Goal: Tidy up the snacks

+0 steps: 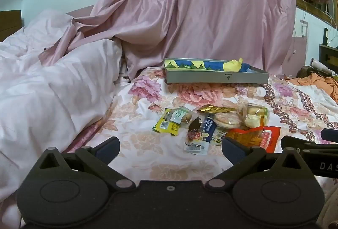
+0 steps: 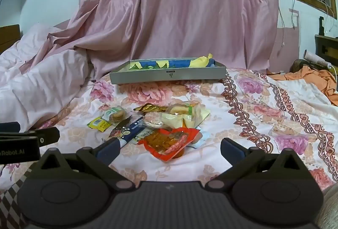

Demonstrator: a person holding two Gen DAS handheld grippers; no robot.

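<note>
A: Snack pile (image 1: 215, 125) — where is it seen?

B: Heaped mid-bed on the floral sheet (image 1: 147, 157), short of the grey tray (image 1: 215, 77) set toward the bed's far edge by the pink curtain (image 1: 200, 7). A red packet (image 2: 171, 142) lies nearest, a yellow packet (image 1: 165, 125) at the pile's left.

A: Tools?

B: Left gripper (image 1: 171, 145) is held with fingers spread wide, nothing between them. Right gripper (image 2: 170, 147) likewise parted, empty, just before the red packet.

You are in a home bedroom. A floral-printed bedsheet (image 2: 264, 102), rumpled white duvet (image 1: 52, 85) and pink satin curtain (image 2: 179, 7) show it.
</note>
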